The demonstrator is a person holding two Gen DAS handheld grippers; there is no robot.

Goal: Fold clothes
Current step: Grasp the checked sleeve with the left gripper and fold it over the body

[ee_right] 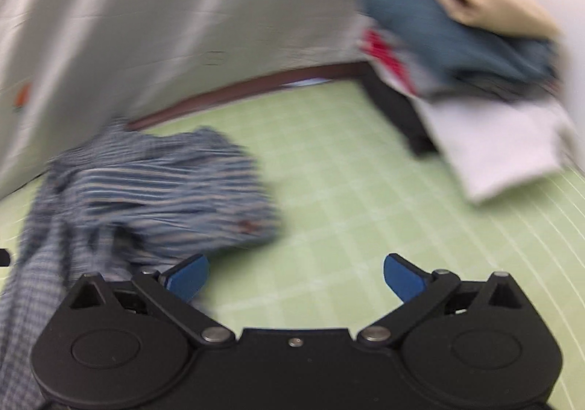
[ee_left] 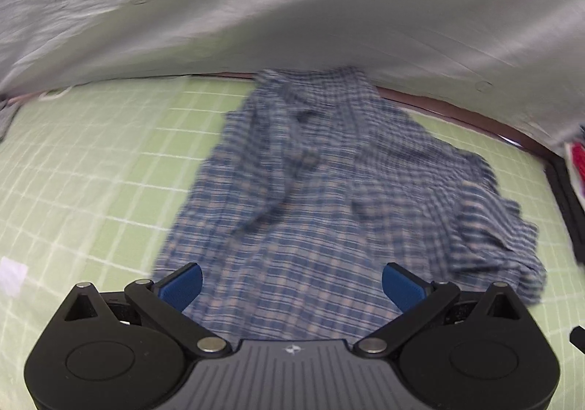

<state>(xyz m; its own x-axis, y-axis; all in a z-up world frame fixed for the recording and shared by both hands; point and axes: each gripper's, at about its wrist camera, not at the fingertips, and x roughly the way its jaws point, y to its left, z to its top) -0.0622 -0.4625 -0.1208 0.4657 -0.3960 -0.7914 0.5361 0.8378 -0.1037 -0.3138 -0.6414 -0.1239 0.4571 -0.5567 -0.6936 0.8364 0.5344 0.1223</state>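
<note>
A blue plaid shirt (ee_left: 318, 198) lies rumpled on the green grid mat (ee_left: 91, 169), its collar end toward the far edge. My left gripper (ee_left: 292, 285) hovers over the shirt's near hem, open, with nothing between its blue pads. In the blurred right wrist view the same shirt (ee_right: 146, 190) lies bunched at the left. My right gripper (ee_right: 296, 278) is open over bare mat (ee_right: 329, 190) just right of the shirt; its left fingertip (ee_right: 190, 276) is close to the cloth and nothing is between the pads.
A white cloth with carrot prints (ee_left: 292, 8) hangs behind the mat's far edge. A heap of other clothes (ee_right: 464, 55), tan, blue, red and white, sits at the far right on a dark stand. A white tag (ee_left: 12, 274) lies at the mat's left.
</note>
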